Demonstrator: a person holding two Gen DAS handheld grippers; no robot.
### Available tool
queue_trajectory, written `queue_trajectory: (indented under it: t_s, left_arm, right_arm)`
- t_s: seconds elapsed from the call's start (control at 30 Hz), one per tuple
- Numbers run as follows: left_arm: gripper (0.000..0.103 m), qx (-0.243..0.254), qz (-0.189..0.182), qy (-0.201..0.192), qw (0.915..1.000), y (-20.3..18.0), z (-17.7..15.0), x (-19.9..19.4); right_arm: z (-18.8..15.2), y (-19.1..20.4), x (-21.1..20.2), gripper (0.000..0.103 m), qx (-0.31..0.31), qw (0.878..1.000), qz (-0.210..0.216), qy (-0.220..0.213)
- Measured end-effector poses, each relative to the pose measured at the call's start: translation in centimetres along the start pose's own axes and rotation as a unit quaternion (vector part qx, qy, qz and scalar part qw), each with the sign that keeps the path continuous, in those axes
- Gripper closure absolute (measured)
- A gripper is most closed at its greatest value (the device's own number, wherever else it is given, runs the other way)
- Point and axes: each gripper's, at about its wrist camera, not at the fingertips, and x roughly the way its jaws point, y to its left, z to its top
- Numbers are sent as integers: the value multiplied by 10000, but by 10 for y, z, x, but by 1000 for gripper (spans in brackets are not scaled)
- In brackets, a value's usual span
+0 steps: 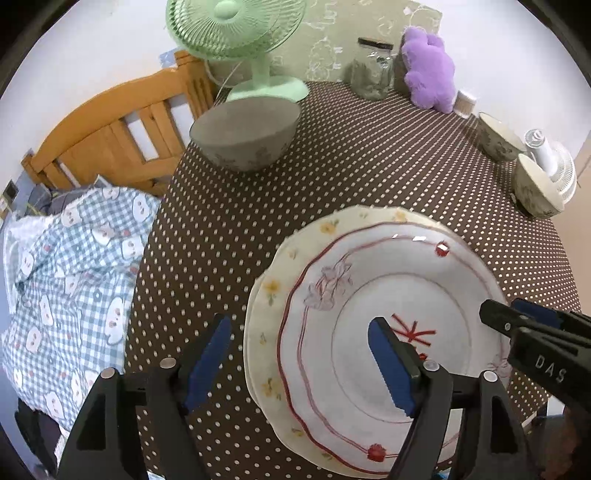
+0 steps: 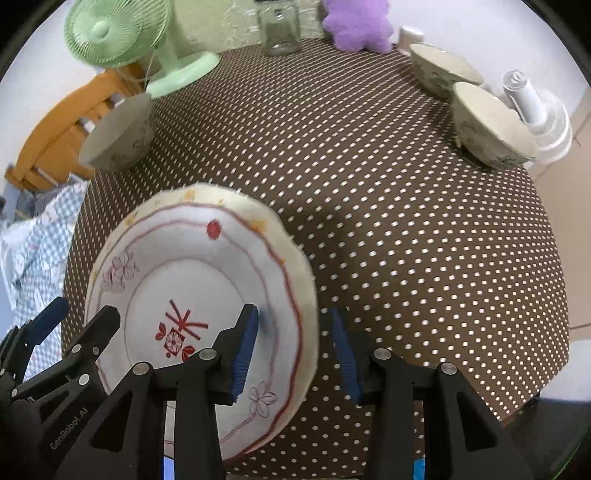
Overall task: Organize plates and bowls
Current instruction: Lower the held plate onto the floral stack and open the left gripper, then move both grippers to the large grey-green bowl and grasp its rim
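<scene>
Brown white-dotted tablecloth [image 1: 332,177] covers the table; wooden chair [image 1: 110,125] and checked blue bedding [image 1: 74,280] sit off its left side. Left wrist view shows chair and bedding in full; right wrist view barely catches them, but shows more of the two pale bowls [image 2: 487,122] by the white fan [image 2: 543,122] at far right. Grey bowl [image 1: 245,134] sits near the mint green desk fan [image 1: 236,33]. Red-patterned white plate [image 1: 388,332] lies stacked on a cream floral plate [image 1: 266,295] near the front edge.

Left gripper [image 1: 299,365]: jaws wide open, straddling the stack's left rim, one finger over the plate, one off it. Holding nothing.

Right gripper [image 2: 295,354]: jaws open, straddling the right rim the same way, empty.
</scene>
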Motion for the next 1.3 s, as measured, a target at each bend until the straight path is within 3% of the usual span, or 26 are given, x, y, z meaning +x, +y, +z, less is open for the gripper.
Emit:
queue_trajectory:
  t_s: [0.13, 0.27, 0.33, 0.57, 0.7, 1.0, 1.3]
  left_arm:
    - [11, 57, -74, -140, 9999, -7, 10, -17]
    - [9, 48, -174, -166, 9997, -17, 18, -26]
    - [8, -7, -205, -173, 9996, -23, 22, -29]
    - [6, -225, -166, -379, 9989, -60, 35, -38]
    - [6, -367, 35, -406, 9985, -88, 42, -42]
    - [8, -472, 30, -511, 9976, -161, 51, -43]
    - [10, -541, 93, -675, 9962, -222, 70, -31]
  right_arm:
    - [8, -9, -16, 51, 166, 9998, 74, -96]
    - [18, -21, -35, 36, 281, 9988, 169, -363]
    - [22, -23, -42, 33, 257, 9984, 210, -457]
    - [38, -48, -53, 32, -30, 9974, 394, -599]
    - [47, -71, -60, 32, -153, 9968, 474, -622]
    - [66, -137, -72, 32, -542, 9951, 114, -820]
    - [88, -195, -70, 32, -503, 9939, -7, -979]
